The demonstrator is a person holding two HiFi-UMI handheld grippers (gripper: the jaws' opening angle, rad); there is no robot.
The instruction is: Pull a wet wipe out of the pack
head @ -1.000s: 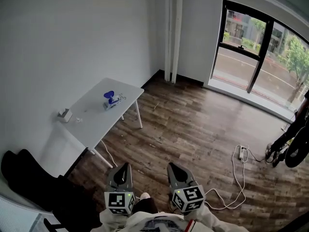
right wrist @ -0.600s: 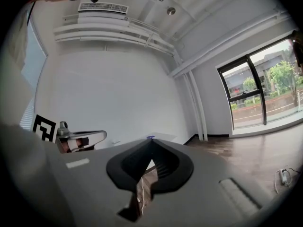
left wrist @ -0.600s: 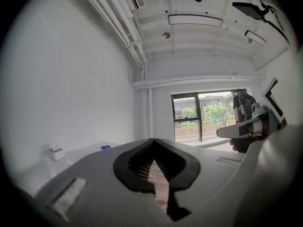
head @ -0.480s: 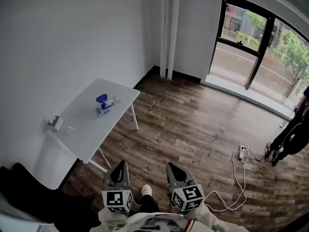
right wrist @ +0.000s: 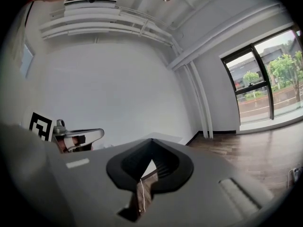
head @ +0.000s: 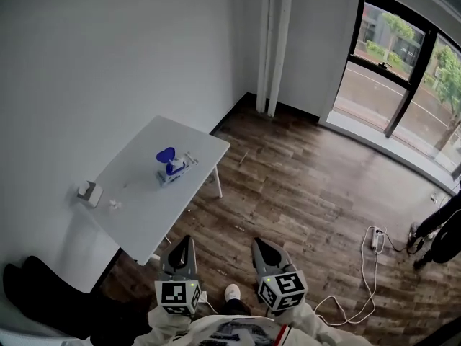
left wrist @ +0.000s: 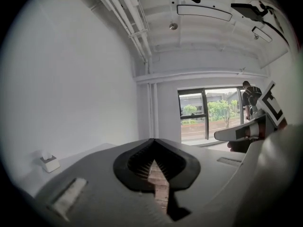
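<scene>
Pale wet wipe pack with raised blue lid [head: 171, 166] stands near the middle of the white rectangular table [head: 137, 211] by the left wall. A small white box [head: 89, 192] sits at the table's wall-side edge, apart from the pack. Left gripper [head: 185, 244] and right gripper [head: 259, 244] are side by side over the dark wood-plank floor [head: 302, 193], well apart from the pack. Both have jaws clenched together, with nothing between them.

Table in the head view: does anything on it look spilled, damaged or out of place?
Nothing stands out. The table stands level. The pack sits near its middle with a blue lid raised, and a small white box stands at its left edge. No spill shows, though fine details are too small.
</scene>
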